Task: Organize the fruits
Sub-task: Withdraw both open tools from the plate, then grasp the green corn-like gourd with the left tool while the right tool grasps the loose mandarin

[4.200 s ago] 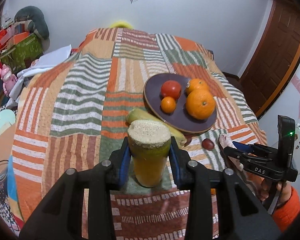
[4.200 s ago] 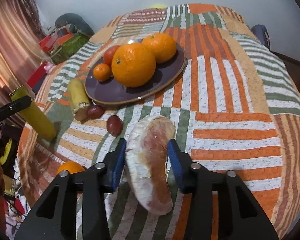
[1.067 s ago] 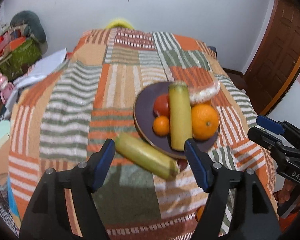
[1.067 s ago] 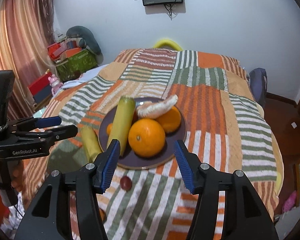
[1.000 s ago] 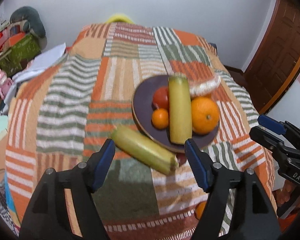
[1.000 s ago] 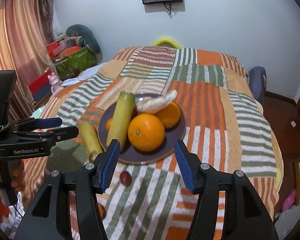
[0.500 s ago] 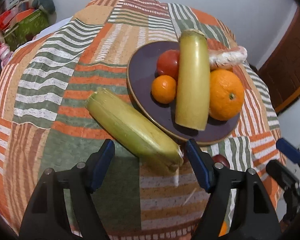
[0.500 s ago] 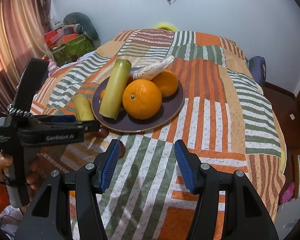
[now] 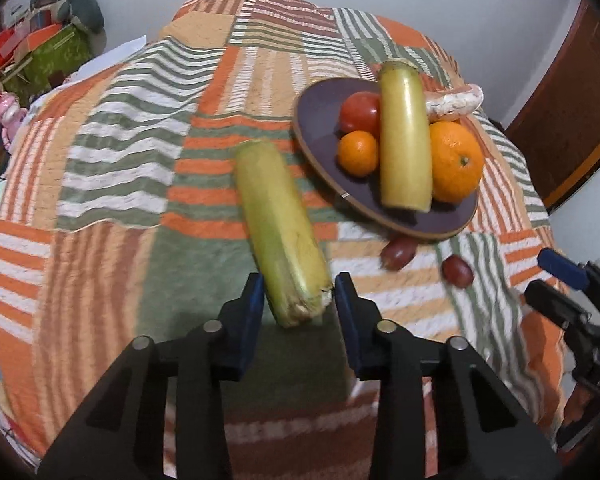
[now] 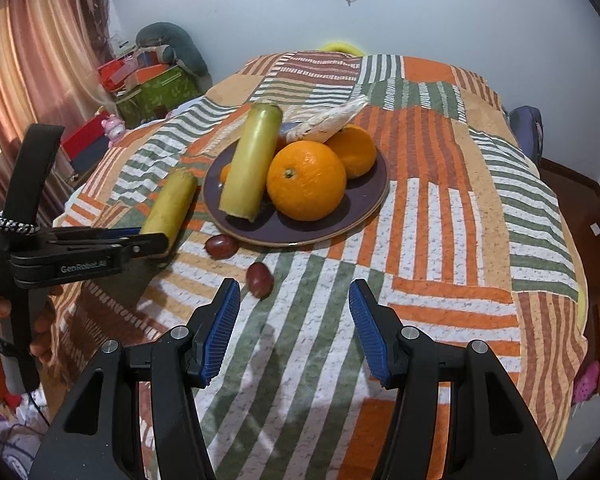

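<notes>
A yellow-green stalk piece (image 9: 278,224) lies on the quilt just left of the purple plate (image 9: 320,112). My left gripper (image 9: 299,300) has its jaws closing, and the blue pads touch both sides of the stalk's near end. The plate (image 10: 340,216) holds a second stalk piece (image 10: 252,160), a large orange (image 10: 306,180), a small orange (image 9: 358,153), a tomato (image 9: 360,111) and a pomelo segment (image 10: 328,124). Two dark red grapes (image 10: 221,246) (image 10: 259,276) rest on the quilt in front of the plate. My right gripper (image 10: 294,320) hovers open over the quilt, nothing between its pads.
The striped patchwork quilt (image 10: 440,240) covers a bed that drops off at the right and the near edges. Boxes and clutter (image 10: 152,84) are piled beyond the bed's left side. A wooden door (image 9: 560,120) stands at the right.
My left gripper came down onto the stalk lying on the quilt, and its jaws narrowed from wide apart to the stalk's near end. The right gripper sank slightly and stayed open.
</notes>
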Demonstrator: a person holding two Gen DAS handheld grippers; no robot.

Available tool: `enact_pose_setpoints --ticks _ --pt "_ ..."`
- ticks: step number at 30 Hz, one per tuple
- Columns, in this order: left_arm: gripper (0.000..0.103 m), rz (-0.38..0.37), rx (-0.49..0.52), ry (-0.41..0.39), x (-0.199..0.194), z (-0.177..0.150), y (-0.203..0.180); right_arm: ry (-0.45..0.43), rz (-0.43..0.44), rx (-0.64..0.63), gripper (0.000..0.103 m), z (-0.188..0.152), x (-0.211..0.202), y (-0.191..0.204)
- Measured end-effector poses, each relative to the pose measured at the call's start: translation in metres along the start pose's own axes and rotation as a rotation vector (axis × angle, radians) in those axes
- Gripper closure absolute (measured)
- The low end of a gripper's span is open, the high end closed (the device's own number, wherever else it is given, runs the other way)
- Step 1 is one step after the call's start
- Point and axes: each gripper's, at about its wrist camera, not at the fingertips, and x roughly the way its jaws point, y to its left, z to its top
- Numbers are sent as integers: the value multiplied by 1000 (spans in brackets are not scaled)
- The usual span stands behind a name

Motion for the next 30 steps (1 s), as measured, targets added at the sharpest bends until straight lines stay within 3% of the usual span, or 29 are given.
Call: enact_pose_setpoints --ticks 8,11,17,23,25,26,30 --pt "69 -32 50 23 -28 -33 11 -11 37 7 50 -8 -16 21" --pt "69 -40 70 29 -41 -48 11 -5 51 3 43 -12 -20 31" --pt "69 -55 72 31 -58 -70 12 22 60 -29 42 -23 -17 50" --pt "69 -59 89 11 -72 -71 12 91 78 -45 42 -31 6 60" --pt "62 -59 75 4 -74 -67 13 117 84 -48 42 -32 15 62" --pt "55 -61 58 1 -73 -65 14 126 87 -48 46 -34 17 62" --pt "49 -64 26 -1 -68 -58 17 147 107 -48 67 -36 22 63"
